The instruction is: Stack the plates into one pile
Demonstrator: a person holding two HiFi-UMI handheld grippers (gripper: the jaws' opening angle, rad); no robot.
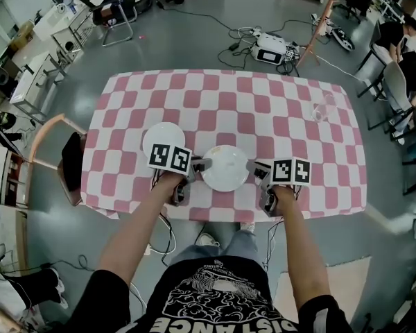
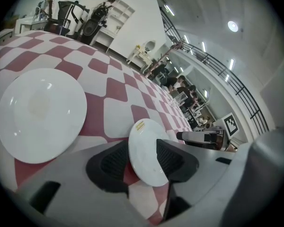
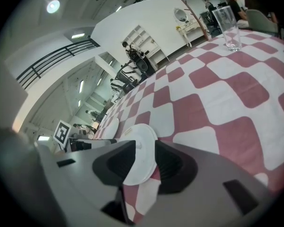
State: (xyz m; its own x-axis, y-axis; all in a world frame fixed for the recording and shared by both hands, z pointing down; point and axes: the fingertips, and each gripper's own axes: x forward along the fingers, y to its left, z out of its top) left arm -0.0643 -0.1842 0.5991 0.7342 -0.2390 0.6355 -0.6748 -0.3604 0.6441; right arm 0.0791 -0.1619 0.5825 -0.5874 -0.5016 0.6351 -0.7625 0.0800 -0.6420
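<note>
The person stands at the six o'clock edge of the table (image 1: 111, 186), which is covered with a pink-and-white checked cloth (image 1: 263, 109), and holds both tools low over it. One white plate (image 1: 225, 168) lies on the cloth right in front of them, and a gripper comes in at each side of it. The left gripper (image 1: 200, 164) is at the plate's nine o'clock and the right gripper (image 1: 255, 166) at its three o'clock. In the left gripper view the jaws stand spread with the plate's rim between them. Red cloth shows in the gap beside one of the ribbed black pads (image 2: 111, 163), so they are not pinching it. A small yellow label (image 2: 141, 125) sits on the far rim. The right gripper view shows much the same. Its jaws are parted and the rim runs between the pads (image 3: 173, 167) with a sliver of cloth visible beside it, so the hold is loose. The second plate (image 1: 165, 139) lies flat at about ten o'clock from the first, just beside it and not stacked, partly hidden by the left tool's marker cube (image 1: 170, 158). A clear drinking glass (image 1: 324, 107) stands upright well apart from both, at about two o'clock, near the table's far right corner.
</note>
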